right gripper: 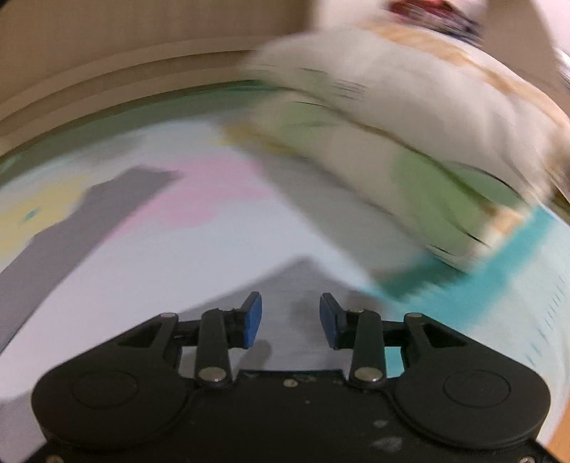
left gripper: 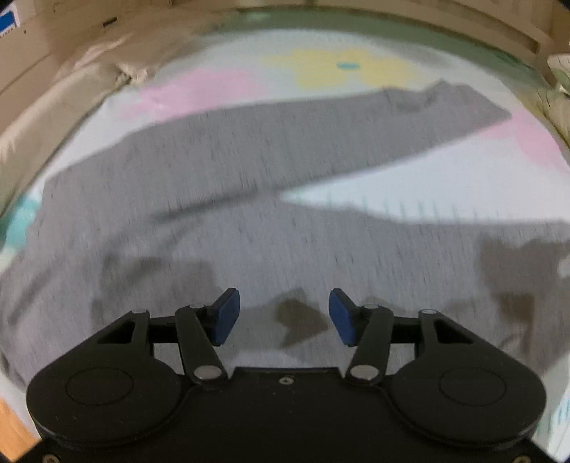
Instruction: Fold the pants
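Observation:
Grey pants (left gripper: 249,171) lie spread flat on a pastel patterned sheet (left gripper: 392,199), legs splayed apart toward the right. My left gripper (left gripper: 284,317) is open and empty, hovering over the waist part of the pants. My right gripper (right gripper: 290,320) is open and empty, above the tip of one grey pant leg (right gripper: 299,281). The other leg (right gripper: 92,220) stretches away at the left of the right wrist view. Both views are motion-blurred.
A cream and green folded quilt (right gripper: 409,142) lies on the sheet at the right. A beige pillow (left gripper: 71,92) sits at the far left. A wooden bed frame (left gripper: 463,21) borders the sheet at the back.

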Demonstrator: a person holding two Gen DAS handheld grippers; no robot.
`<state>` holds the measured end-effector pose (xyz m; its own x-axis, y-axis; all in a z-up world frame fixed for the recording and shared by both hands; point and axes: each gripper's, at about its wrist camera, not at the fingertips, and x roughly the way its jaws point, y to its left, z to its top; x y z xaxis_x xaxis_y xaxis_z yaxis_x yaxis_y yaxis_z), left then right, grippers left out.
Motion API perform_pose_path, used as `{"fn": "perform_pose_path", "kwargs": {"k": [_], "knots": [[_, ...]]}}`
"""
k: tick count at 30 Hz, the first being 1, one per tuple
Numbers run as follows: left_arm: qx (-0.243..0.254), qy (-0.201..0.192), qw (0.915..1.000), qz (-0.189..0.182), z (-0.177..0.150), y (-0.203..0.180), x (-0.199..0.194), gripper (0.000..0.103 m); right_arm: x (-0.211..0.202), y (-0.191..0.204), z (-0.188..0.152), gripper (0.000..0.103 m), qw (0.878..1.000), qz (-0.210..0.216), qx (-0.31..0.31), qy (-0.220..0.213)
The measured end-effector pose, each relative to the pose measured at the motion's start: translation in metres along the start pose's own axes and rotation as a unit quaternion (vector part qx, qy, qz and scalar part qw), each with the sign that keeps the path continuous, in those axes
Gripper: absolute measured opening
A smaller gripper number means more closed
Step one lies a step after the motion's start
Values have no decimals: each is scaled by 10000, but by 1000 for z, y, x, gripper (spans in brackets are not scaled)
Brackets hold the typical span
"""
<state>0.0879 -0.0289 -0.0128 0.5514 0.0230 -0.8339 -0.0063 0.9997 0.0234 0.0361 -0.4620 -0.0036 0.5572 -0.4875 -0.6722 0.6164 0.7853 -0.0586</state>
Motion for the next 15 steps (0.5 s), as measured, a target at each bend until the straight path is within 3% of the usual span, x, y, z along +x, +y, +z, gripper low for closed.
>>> {"fn": "perform_pose_path", "kwargs": {"k": [3,7,11,15], "knots": [[-186,-121,9996,146,32,16,10,60,-9,40,-3,39,9964,782,-320,23],[-302,-286,9982,429,70,36,32,60,-4,90,-3,39,9819,1775,-435,506],[-563,-121,9963,642,98,62,67,60,9,132,16,39,9706,2205,-743,623],[-825,239,9934,757,111,86,102,59,21,177,35,39,9652,2246,-1234,523]]}}
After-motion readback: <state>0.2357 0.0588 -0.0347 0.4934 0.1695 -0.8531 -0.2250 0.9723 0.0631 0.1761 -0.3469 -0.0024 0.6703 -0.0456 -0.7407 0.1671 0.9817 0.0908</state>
